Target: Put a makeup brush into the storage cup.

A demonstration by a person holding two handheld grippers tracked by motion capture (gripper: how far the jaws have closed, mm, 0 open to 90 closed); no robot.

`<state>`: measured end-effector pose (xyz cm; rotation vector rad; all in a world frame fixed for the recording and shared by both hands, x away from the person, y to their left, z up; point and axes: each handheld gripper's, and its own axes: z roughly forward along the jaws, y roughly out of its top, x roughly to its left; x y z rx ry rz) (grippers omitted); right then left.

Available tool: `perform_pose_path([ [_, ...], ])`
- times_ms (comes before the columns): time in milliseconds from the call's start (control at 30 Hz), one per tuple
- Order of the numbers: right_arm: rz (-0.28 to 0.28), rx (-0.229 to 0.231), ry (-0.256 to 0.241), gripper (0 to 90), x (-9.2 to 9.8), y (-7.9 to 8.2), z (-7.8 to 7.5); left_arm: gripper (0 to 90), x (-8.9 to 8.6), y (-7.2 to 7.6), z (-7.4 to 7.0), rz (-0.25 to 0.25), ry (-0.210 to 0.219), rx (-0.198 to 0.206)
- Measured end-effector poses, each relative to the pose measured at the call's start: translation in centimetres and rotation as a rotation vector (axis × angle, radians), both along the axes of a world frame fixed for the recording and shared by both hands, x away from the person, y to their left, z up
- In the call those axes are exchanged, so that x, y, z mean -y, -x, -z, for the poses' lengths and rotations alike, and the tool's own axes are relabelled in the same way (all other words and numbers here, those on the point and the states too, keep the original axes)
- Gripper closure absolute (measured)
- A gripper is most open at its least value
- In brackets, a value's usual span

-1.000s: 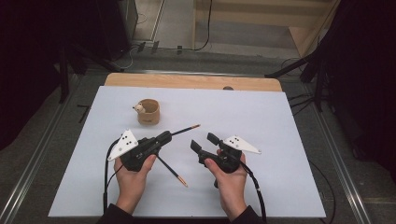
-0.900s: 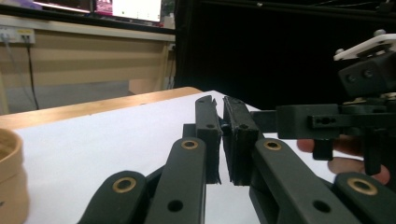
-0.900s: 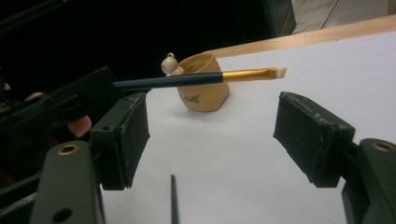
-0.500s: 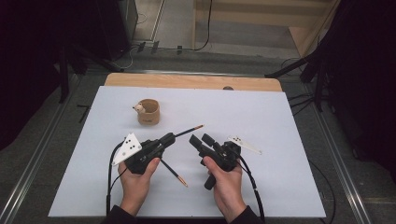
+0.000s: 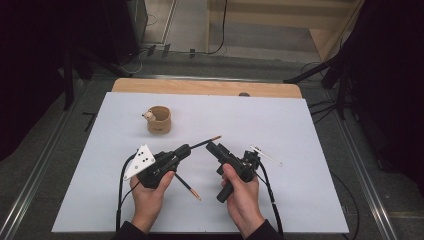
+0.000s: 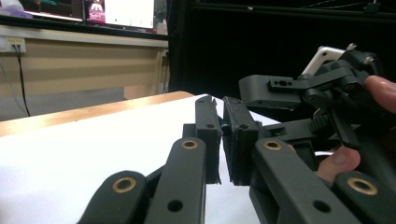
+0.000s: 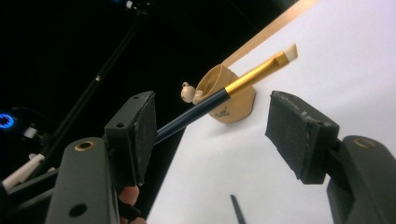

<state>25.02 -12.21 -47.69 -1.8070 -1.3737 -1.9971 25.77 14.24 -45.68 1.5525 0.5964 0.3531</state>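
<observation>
Pencil (image 5: 204,143) clamped in left gripper (image 5: 184,150) fingers; right gripper (image 5: 214,148) fingers spread wide beside it, above table (image 5: 300,130).

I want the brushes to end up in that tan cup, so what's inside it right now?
The tan cup shows a small cream figure at its rim. Its inner bottom is hidden by the wall. One brush is in the left gripper; another brush lies on the table.

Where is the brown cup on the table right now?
In the high view, the brown cup stands on the white table, left of centre toward the far edge, beyond the left tool and apart from it.
</observation>
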Motion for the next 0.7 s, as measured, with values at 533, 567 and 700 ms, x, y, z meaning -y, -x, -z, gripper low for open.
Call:
perform_pose_path([
  [533, -0.001, -0.069, -0.083, 38.4, 0.5, -0.6, 1.0, 85.9, 1.3, 0.6, 0.6, 0.041, -0.010, 0.014],
  [567, -0.003, -0.079, -0.091, 38.9, 0.6, -0.7, 1.1, 85.9, 1.4, 0.6, 0.6, 0.041, -0.013, 0.017],
  [700, -0.005, -0.101, -0.125, 42.6, 0.8, -0.7, 1.5, 85.9, 1.6, 0.7, 0.7, 0.047, -0.015, 0.019],
])
